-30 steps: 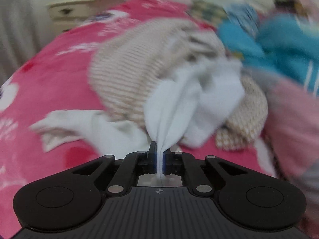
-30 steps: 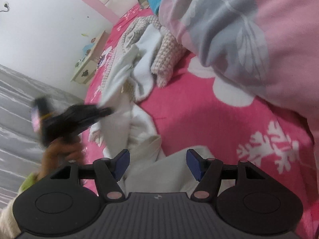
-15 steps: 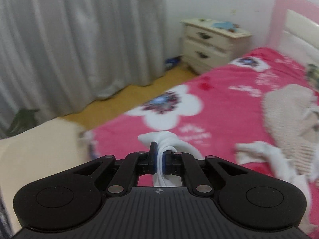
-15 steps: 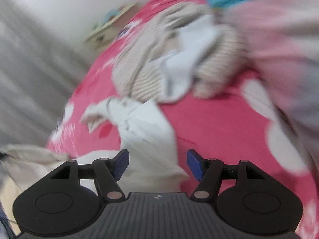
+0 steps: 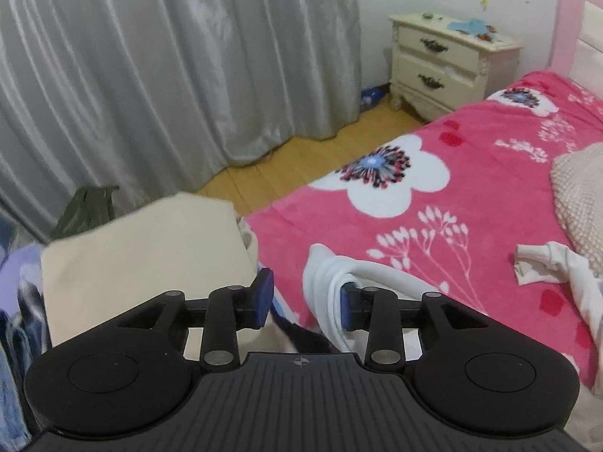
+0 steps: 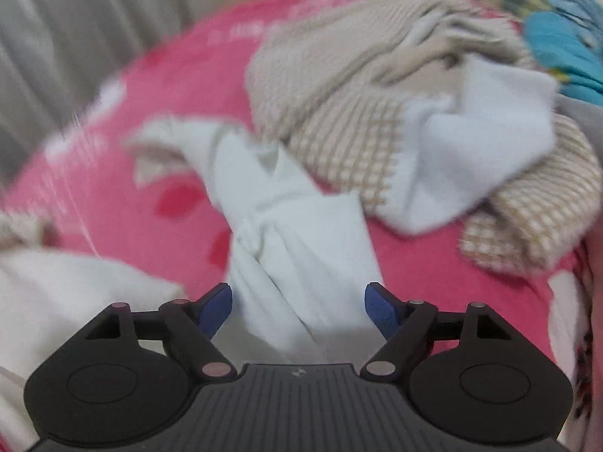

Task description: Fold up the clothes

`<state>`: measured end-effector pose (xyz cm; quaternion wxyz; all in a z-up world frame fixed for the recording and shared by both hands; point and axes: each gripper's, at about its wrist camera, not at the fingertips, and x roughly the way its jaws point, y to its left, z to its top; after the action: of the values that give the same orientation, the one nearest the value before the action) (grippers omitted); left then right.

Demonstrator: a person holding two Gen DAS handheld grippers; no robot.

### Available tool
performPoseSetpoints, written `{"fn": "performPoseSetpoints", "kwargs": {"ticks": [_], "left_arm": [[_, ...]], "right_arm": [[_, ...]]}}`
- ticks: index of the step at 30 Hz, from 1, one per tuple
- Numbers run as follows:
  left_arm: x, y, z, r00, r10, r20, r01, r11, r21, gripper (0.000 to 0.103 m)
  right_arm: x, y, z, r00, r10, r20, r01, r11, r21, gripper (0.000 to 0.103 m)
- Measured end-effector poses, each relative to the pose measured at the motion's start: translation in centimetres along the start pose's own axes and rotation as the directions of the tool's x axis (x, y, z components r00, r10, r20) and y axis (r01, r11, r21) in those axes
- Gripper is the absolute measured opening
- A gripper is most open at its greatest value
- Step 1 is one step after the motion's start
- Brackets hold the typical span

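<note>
Released since before, left tongs (image 5: 304, 299) gape beside white garment (image 5: 326, 282) at bed edge (image 5: 271, 211); right tongs (image 6: 297, 303) wide, empty

White garment (image 6: 297, 233) and beige knit (image 6: 339, 86) lie on pink bed (image 5: 471, 196).

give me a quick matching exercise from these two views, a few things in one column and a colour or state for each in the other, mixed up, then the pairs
Things:
1. curtain
2. bedside cabinet
3. bedspread
4. left gripper

Colour or state:
a. pink with white flowers
b. open, white cloth draped over one finger
c. grey, hanging to the floor
d. cream, two drawers shut

Pairs: 1-c, 2-d, 3-a, 4-b
</note>
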<state>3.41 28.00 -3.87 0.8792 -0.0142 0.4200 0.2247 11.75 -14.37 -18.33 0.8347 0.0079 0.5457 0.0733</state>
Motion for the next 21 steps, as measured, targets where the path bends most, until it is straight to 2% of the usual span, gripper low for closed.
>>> {"fn": "performPoseSetpoints", "kwargs": {"ticks": [1, 2, 4, 7, 9, 11, 13, 14, 17, 20, 21], "left_arm": [[-0.3, -0.2, -0.1, 1.0, 0.004, 0.009, -0.004, 1.0, 0.016, 0.039], [-0.8, -0.3, -0.4, 1.0, 0.004, 0.018, -0.004, 1.0, 0.031, 0.042], [-1.0, -0.4, -1.0, 1.0, -0.003, 0.016, 0.002, 0.998, 0.056, 0.047], [-0.1, -0.4, -1.3, 0.999, -0.011, -0.036, 0.014, 0.998, 0.065, 0.048], [0.3, -0.5, -1.1, 0.998, -0.034, -0.057, 0.037, 0.998, 0.051, 0.048], [0.6, -1.2, -0.9, 0.998, -0.036, -0.059, 0.04, 0.997, 0.06, 0.048], [0.8, -2.1, -0.7, 0.998, -0.034, -0.057, 0.038, 0.997, 0.072, 0.049], [0.9, -2.4, -0.7, 0.998, -0.033, -0.06, 0.037, 0.996, 0.077, 0.049], [0.8, -3.2, -1.2, 0.994, -0.06, -0.094, 0.067, 0.995, 0.078, 0.049], [0.3, -3.9, -1.9, 0.991, -0.078, -0.107, 0.087, 0.992, 0.086, 0.05], [0.0, -4.1, -2.2, 0.991, -0.08, -0.108, 0.09, 0.992, 0.091, 0.05]], "right_arm": [[0.5, 0.0, 0.1, 1.0, -0.008, -0.014, 0.008, 1.0, -0.007, 0.058], [0.9, 0.0, 0.1, 0.999, -0.016, -0.028, 0.016, 1.0, -0.014, 0.053], [0.3, -0.9, -0.2, 1.0, 0.014, -0.008, -0.014, 0.999, 0.034, 0.02], [-2.2, -3.2, -1.3, 0.995, -0.001, 0.099, -0.015, 0.987, 0.159, 0.017], [-4.0, -6.0, -2.9, 0.982, -0.058, 0.178, 0.0, 0.95, 0.312, 0.017], [-5.4, -8.9, -4.9, 0.965, -0.112, 0.237, -0.006, 0.893, 0.45, 0.017], [-6.9, -10.6, -6.5, 0.947, -0.179, 0.268, 0.019, 0.862, 0.506, 0.022], [-7.5, -10.4, -7.1, 0.947, -0.16, 0.278, 0.007, 0.877, 0.481, 0.023], [-9.0, -8.4, -8.8, 0.957, -0.025, 0.289, -0.076, 0.941, 0.331, 0.042], [-10.5, -6.4, -10.5, 0.954, 0.111, 0.277, -0.164, 0.971, 0.174, 0.05], [-11.0, -5.7, -11.0, 0.951, 0.155, 0.269, -0.193, 0.974, 0.121, 0.064]]}}
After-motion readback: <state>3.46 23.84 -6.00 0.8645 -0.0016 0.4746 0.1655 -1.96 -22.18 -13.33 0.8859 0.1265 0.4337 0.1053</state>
